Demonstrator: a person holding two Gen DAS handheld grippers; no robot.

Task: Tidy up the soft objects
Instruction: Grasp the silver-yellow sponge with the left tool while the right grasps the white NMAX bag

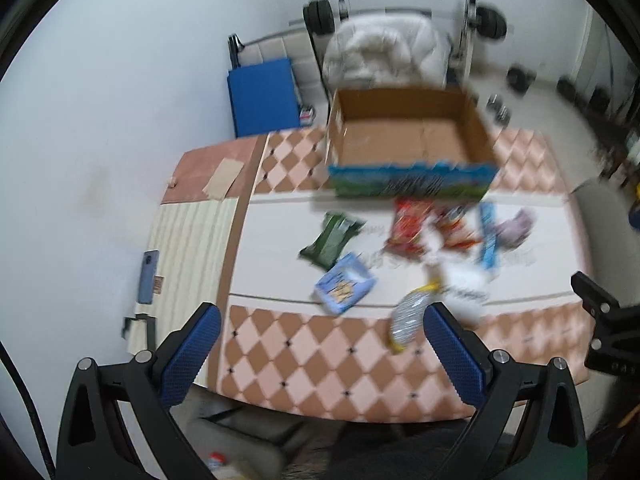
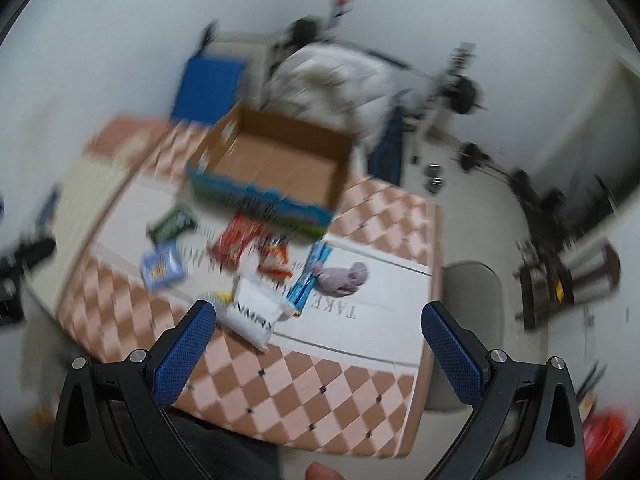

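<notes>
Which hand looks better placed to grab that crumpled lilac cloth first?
Probably the right. In its view the crumpled lilac cloth lies almost centred ahead of the open right tongs; from the left tongs, also open, it lies far off to the right.

Both grippers hang up in the air, empty. The left gripper (image 1: 322, 338) has its blue-padded fingers (image 1: 188, 356) spread wide; the right gripper (image 2: 320, 334) is spread just as wide.
</notes>
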